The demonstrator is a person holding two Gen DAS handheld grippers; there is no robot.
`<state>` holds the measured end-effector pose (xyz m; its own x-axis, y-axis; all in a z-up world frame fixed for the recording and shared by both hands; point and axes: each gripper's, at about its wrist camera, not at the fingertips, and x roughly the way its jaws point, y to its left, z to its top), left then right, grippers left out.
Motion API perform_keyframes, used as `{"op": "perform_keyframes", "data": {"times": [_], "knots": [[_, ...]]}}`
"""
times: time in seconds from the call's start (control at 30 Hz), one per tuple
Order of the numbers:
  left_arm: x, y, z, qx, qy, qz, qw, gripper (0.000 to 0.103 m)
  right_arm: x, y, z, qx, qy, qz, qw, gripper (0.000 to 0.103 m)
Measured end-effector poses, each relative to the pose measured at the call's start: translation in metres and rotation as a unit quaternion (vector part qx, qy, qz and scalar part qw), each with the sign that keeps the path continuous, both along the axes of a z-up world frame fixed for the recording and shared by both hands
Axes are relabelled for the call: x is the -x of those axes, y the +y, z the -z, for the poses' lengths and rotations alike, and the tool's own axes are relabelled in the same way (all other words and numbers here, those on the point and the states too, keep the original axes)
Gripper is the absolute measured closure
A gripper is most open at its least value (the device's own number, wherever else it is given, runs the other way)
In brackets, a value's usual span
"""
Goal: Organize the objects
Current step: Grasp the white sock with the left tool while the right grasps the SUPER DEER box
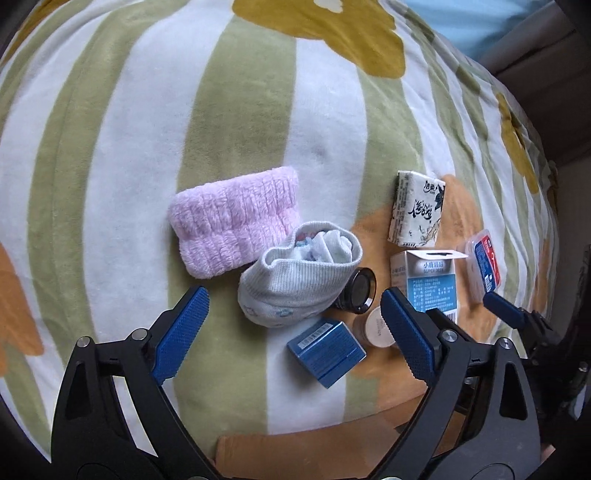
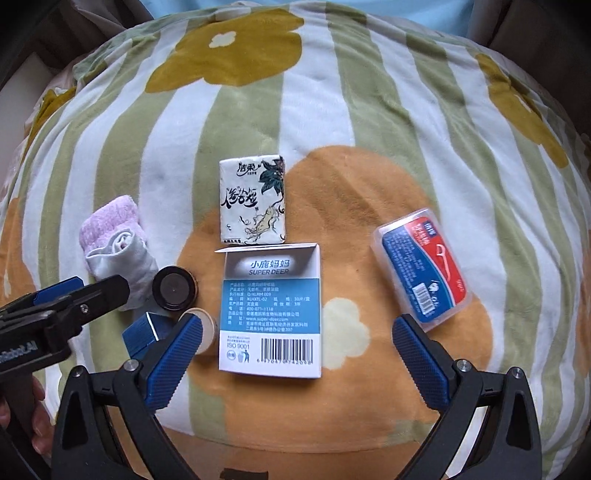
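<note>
Small objects lie on a striped flower blanket (image 1: 236, 110). In the left wrist view a pink towel (image 1: 232, 218), a grey rolled sock (image 1: 299, 280), a black round jar (image 1: 356, 291), a blue box (image 1: 327, 352) and a beige round lid (image 1: 375, 328) lie before my left gripper (image 1: 295, 332), which is open and empty. My right gripper (image 2: 299, 354) is open and empty over the white-and-blue Super Deer box (image 2: 271, 310). A tissue pack (image 2: 253, 201) lies beyond it, a floss-pick case (image 2: 424, 264) to the right.
The blanket (image 2: 369, 110) slopes away at its edges; dark furniture and a pale blue surface (image 2: 295, 11) lie beyond. The left gripper's body (image 2: 55, 310) reaches in at the left of the right wrist view.
</note>
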<state>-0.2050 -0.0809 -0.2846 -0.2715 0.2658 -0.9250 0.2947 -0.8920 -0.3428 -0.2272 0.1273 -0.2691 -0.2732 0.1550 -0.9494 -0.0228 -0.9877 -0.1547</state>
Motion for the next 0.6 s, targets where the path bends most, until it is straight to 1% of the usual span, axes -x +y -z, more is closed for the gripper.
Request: {"op": "perform_keyframes", "data": {"times": [0.1, 0.17, 0.27, 0.3, 0.33, 0.4, 0.47, 0.5, 0.57, 0.6], "knots": [[0.008, 0.005, 0.008, 0.003, -0.019, 0.011, 0.9998, 0.01, 0.009, -0.002, 0.008, -0.023, -0.022, 0.008, 0.999, 0.004], [0.011, 0.006, 0.013, 0.004, -0.027, 0.008, 0.9996, 0.01, 0.012, 0.001, 0.009, -0.007, -0.025, 0.024, 0.999, 0.004], [0.014, 0.009, 0.02, 0.005, -0.042, 0.005, 0.9991, 0.011, 0.013, -0.001, 0.018, -0.014, -0.041, 0.026, 0.999, 0.005], [0.015, 0.01, 0.021, 0.005, -0.044, 0.004, 0.999, 0.012, 0.013, -0.002, 0.022, -0.012, -0.049, 0.027, 0.998, 0.005], [0.017, 0.01, 0.023, 0.005, -0.045, 0.002, 0.999, 0.015, 0.013, -0.004, 0.025, -0.01, -0.053, 0.029, 0.998, 0.007], [0.019, 0.01, 0.027, 0.001, -0.047, -0.001, 0.9989, 0.032, 0.012, -0.006, 0.027, -0.009, -0.058, 0.03, 0.998, 0.015], [0.021, 0.01, 0.028, -0.011, -0.042, -0.004, 0.9991, 0.037, 0.011, -0.01, 0.031, -0.01, -0.068, 0.023, 0.997, 0.029], [0.022, 0.01, 0.028, -0.011, -0.039, -0.004, 0.9992, 0.038, 0.011, -0.012, 0.032, -0.01, -0.072, 0.018, 0.997, 0.034], [0.023, 0.011, 0.027, -0.008, -0.036, -0.002, 0.9993, 0.04, 0.008, -0.019, 0.034, -0.019, -0.077, 0.007, 0.997, 0.039], [0.023, 0.012, 0.026, -0.007, -0.035, -0.003, 0.9994, 0.041, 0.006, -0.022, 0.034, -0.023, -0.077, 0.003, 0.997, 0.039]]}}
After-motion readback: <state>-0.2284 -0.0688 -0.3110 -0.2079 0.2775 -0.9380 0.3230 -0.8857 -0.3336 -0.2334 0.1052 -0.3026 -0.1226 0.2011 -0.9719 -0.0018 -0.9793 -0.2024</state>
